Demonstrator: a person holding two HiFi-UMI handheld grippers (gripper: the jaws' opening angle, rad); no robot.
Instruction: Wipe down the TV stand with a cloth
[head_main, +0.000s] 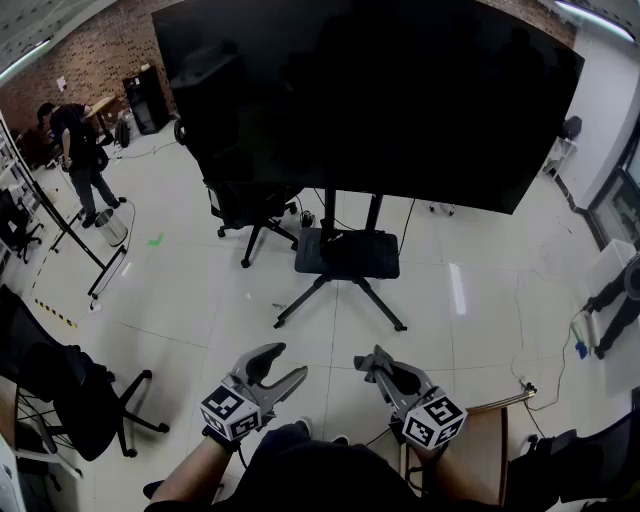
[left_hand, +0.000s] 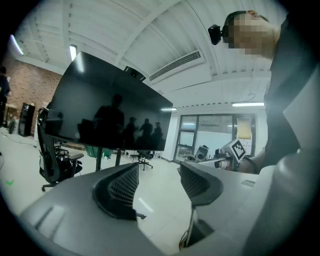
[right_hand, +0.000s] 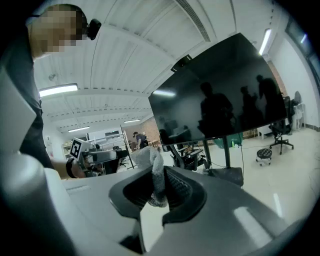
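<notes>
Cloth (right_hand: 155, 172) pinched between closed fingers of right gripper (head_main: 374, 362); left gripper (left_hand: 159, 170) fingers stand apart.

White floor tiles (head_main: 480, 290) run to a brick wall (head_main: 85, 50) (far left) past a black office chair (head_main: 248, 205).

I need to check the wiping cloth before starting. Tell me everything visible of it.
The small pale grey cloth, knit-textured by its look, is crumpled into a narrow wad and pinched upright between the shut jaws of the right tool. Its bunched top pokes above the jaws; a short end hangs below. Nothing else touches it.
</notes>
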